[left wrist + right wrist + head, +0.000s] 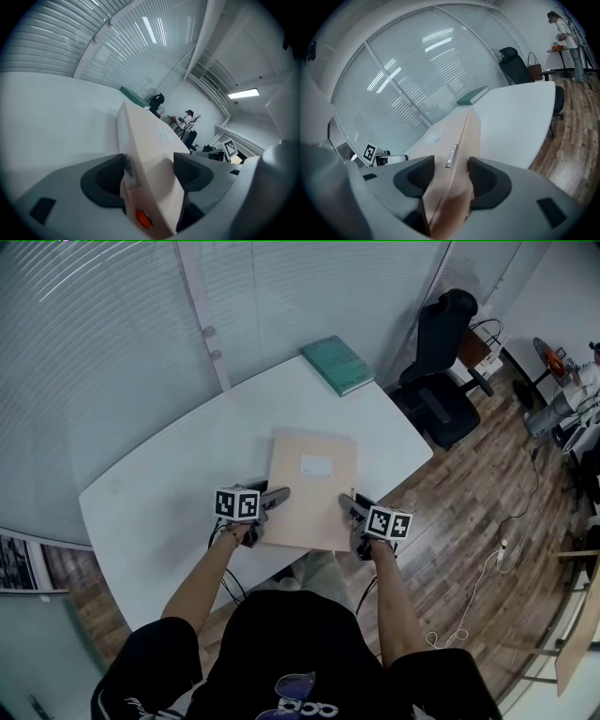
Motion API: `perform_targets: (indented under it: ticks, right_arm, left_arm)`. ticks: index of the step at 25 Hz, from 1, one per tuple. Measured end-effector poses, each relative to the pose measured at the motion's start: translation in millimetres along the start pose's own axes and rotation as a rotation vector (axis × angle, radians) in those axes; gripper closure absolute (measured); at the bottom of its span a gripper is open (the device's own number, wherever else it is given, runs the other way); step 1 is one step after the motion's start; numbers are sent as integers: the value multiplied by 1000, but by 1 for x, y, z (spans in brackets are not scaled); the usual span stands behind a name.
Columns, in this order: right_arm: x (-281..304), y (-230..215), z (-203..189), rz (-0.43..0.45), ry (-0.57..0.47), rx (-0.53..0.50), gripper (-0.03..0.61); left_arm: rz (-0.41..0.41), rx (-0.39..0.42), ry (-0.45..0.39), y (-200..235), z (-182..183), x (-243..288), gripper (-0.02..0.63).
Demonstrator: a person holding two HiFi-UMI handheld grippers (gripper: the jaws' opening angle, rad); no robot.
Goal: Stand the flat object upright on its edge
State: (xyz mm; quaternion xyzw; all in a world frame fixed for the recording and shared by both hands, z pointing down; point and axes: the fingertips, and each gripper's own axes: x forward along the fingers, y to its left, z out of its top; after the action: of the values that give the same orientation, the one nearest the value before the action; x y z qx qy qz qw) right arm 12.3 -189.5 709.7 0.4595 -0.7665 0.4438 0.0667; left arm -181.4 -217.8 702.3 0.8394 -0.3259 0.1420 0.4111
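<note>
Pinches the beige file box [314,488] at its two near corners, with the left gripper [277,495] closed over the left side and the right gripper [349,504] closed over the right, probably to share the weight and keep it square. Finds it lying flat on the white table [169,493] by the near edge, well apart from the teal book [337,364]. Suggests a lift and tilt onto one long edge.

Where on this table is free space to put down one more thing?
The widest bare patch of the white table lies left of the beige folder, toward the blinds. A smaller one lies between the folder and the green book. The near edge is crowded: the left gripper and right gripper both clamp the folder there.
</note>
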Motion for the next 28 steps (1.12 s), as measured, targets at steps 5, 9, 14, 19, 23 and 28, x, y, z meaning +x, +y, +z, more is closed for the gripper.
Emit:
perform_targets:
  ticks: [5,9,14,19,23,28]
  right_arm:
    - [-1,3,3,2,17,-21,333]
    - [-1,6,9,6,35,-52,334]
    - [3,14,30,19,46,-115,336]
    - [15,20,59,44,65,-203,336]
    - [21,26,86,77,63,-261,337]
    - [35,36,131,157,54,-301,336]
  left_arm:
    - [1,20,12,-3,2,-2,278]
    - [7,48,7,-6,9,-4,278]
    - [31,95,-5,-9,28,-10,278]
    - [57,129,-35,-10,52,-13,278]
    - [92,164,-71,-13,74,-14,278]
    - [132,182,-124,-14,112,-12,278]
